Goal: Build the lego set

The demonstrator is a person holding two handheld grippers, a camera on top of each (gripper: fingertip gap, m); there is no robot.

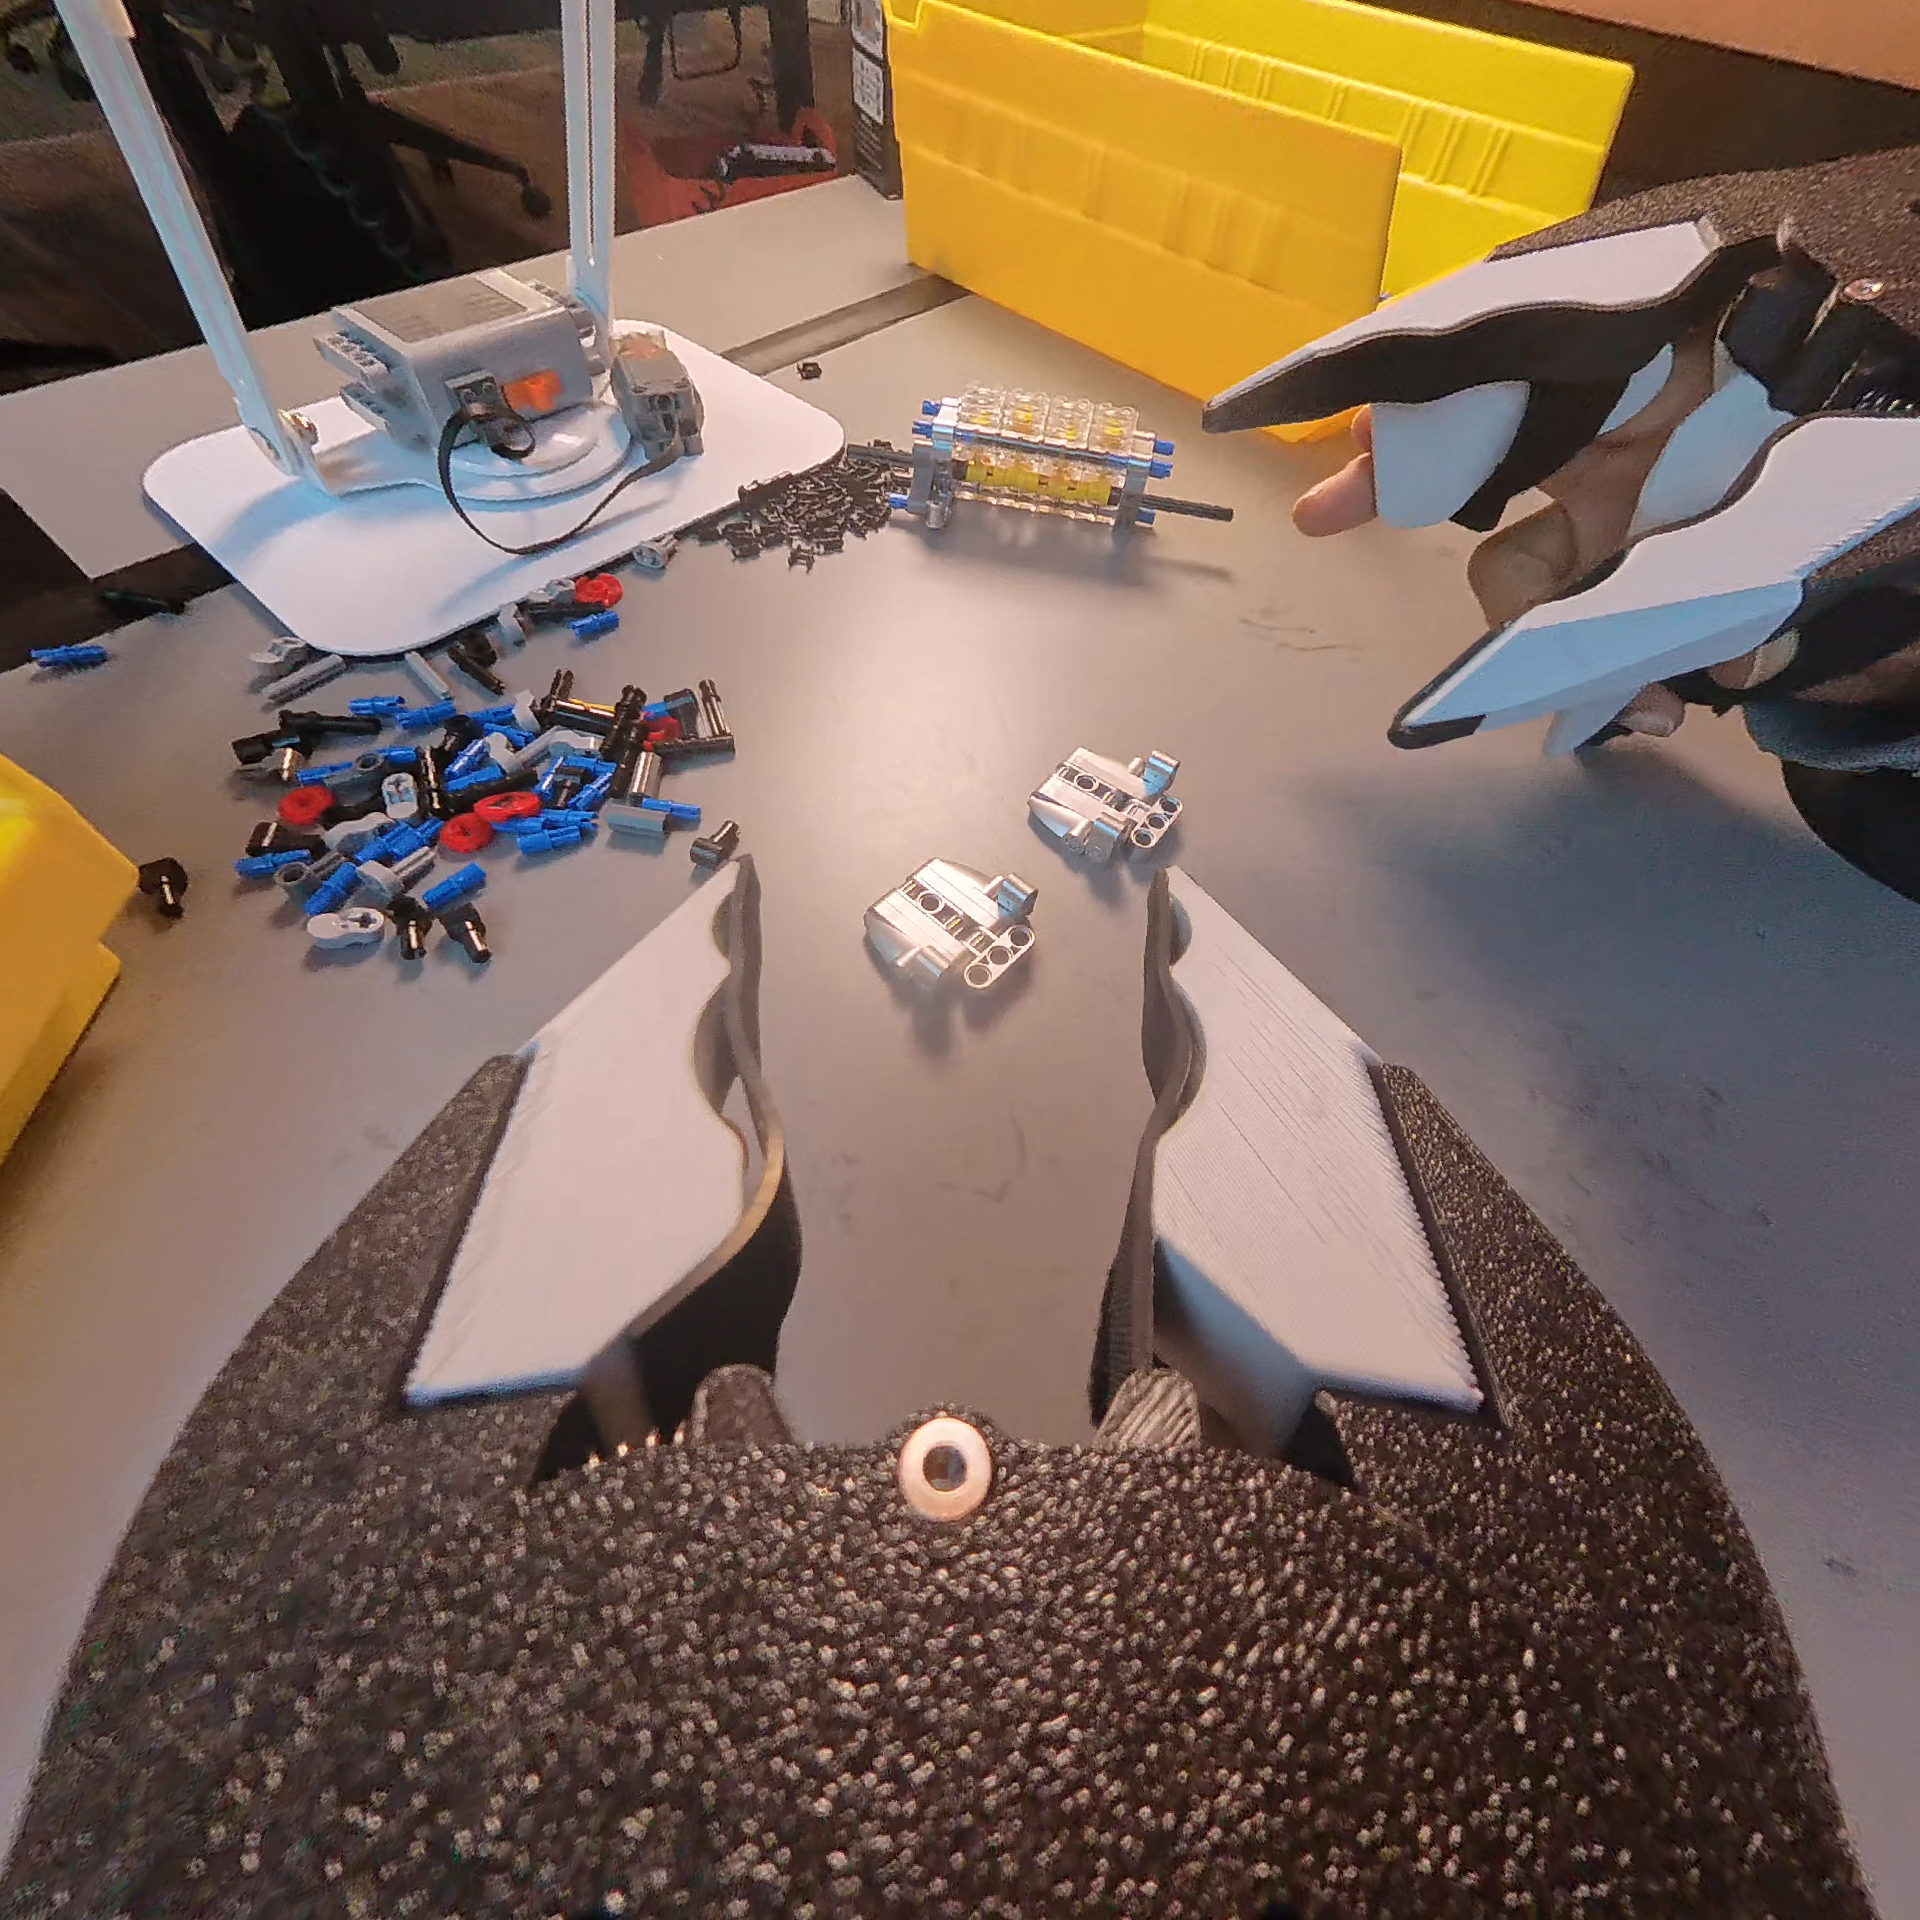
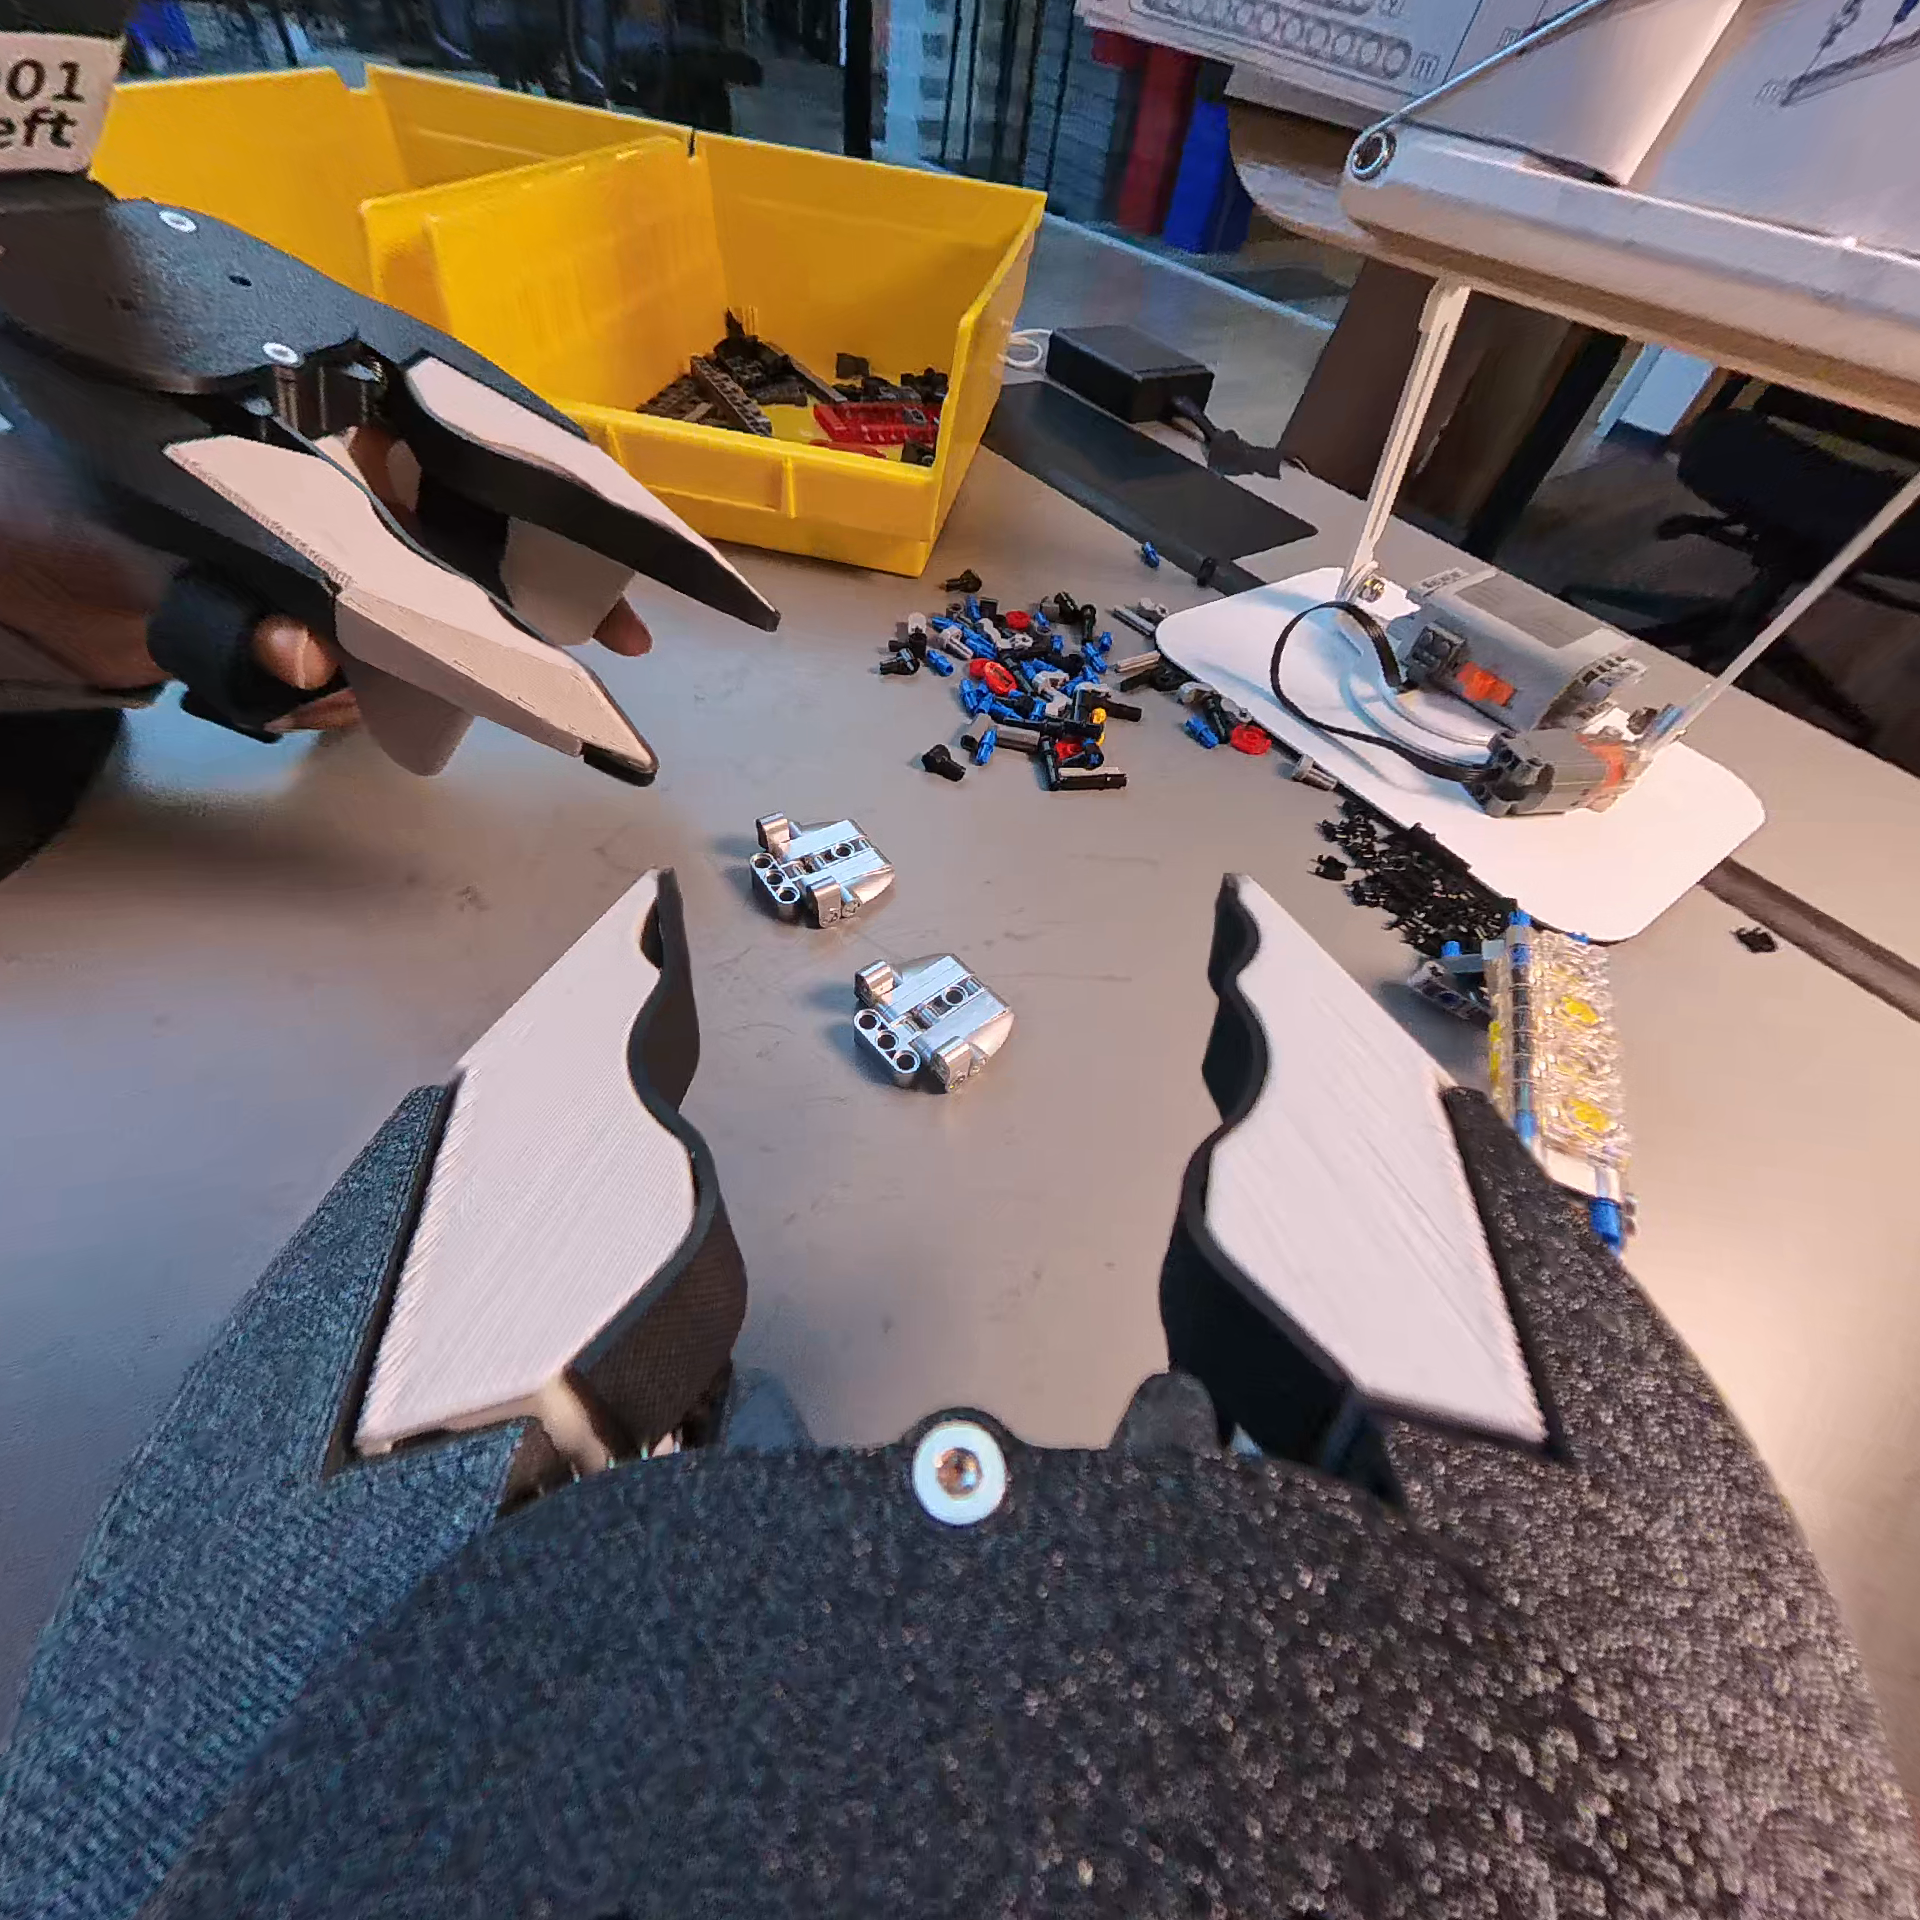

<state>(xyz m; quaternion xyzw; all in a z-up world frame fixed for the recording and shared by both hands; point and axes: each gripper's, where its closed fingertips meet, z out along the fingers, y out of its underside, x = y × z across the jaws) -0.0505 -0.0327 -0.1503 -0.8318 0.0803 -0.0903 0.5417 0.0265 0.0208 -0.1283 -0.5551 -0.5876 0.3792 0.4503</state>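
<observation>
Two silver-grey toy engine-cover pieces lie on the grey table. My left gripper (image 1: 951,875) is open and empty, low over the table, with the nearer silver piece (image 1: 951,920) just beyond its fingertips. The second silver piece (image 1: 1107,800) lies farther right. My right gripper (image 2: 945,881) is open and empty, and that second piece (image 2: 932,1020) lies on the table between its fingers. The first piece (image 2: 821,868) lies just past its left fingertip. Each gripper shows in the other's view, open: the right (image 1: 1304,577) and the left (image 2: 709,698).
A clear and yellow brick engine block (image 1: 1039,457) (image 2: 1553,1049) lies nearby. A pile of blue, black and red pins (image 1: 468,790) (image 2: 1029,686) and a heap of black pins (image 1: 821,509) lie by a white base plate (image 1: 416,582) carrying a grey battery box (image 1: 468,343). Yellow bins (image 1: 1143,208) (image 2: 727,312) stand behind.
</observation>
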